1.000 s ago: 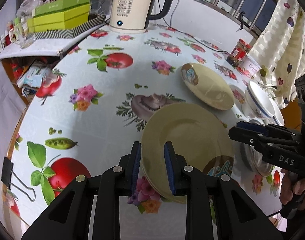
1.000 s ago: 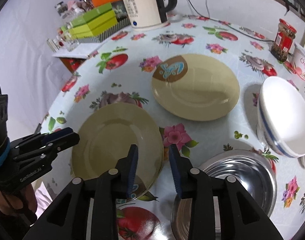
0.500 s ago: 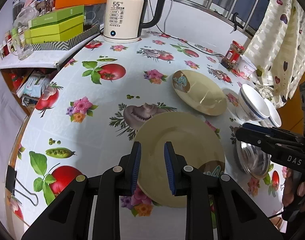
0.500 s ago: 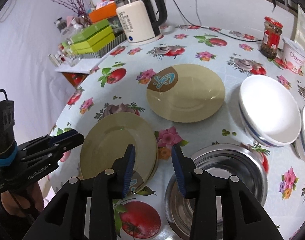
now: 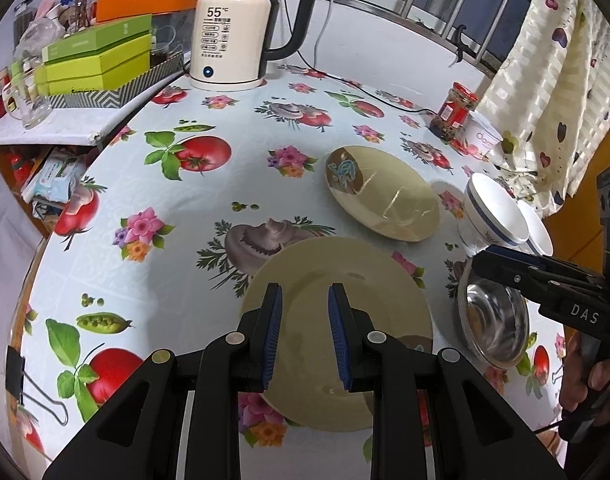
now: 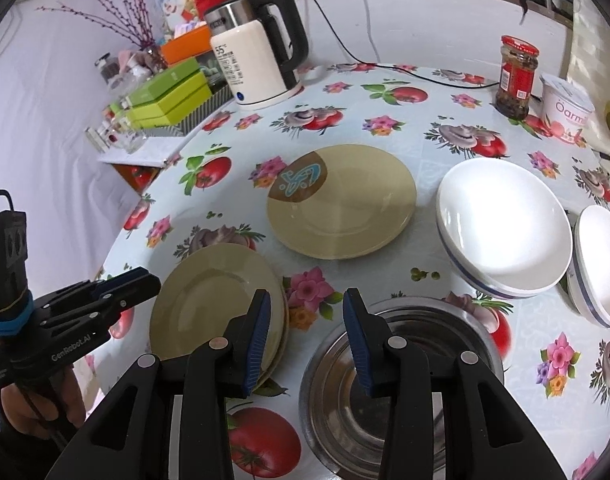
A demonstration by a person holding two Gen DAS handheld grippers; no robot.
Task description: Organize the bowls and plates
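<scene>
Both grippers have pulled up and back from the counter (image 5: 209, 248) over the last second, so more of it shows in each view, and the right gripper's (image 6: 307, 332) fingers have spread wider than they were. The left gripper (image 5: 303, 334) hangs over the near plate stack (image 5: 337, 320) with its fingers apart and nothing between them; the right gripper hovers over the gap between that stack and the steel bowl (image 6: 401, 392), fingers also apart and empty.

Judging by how things lie, the job is partly done. In the right wrist view, plates sit stacked at about 8 o'clock; at least two rims show, but the exact count I cannot tell. One lone plate (image 6: 341, 204) with a brown-and-blue emblem lies at the centre, well apart from the stack, and probably belongs on it. White bowls (image 6: 505, 224) with blue bands are nested at 3 o'clock, with another white bowl (image 6: 601, 264) just beside them at the right edge. The steel bowl at 5 o'clock stands alone.

For room: the stack sits close to the counter's near-left edge, so any nudge that way is risky. Open cloth lies between the lone plate and the kettle (image 6: 257, 64) at 12 o'clock. A jar (image 6: 517, 76) and a yoghurt tub (image 6: 567, 108) crowd the far right, near the curtain.
</scene>
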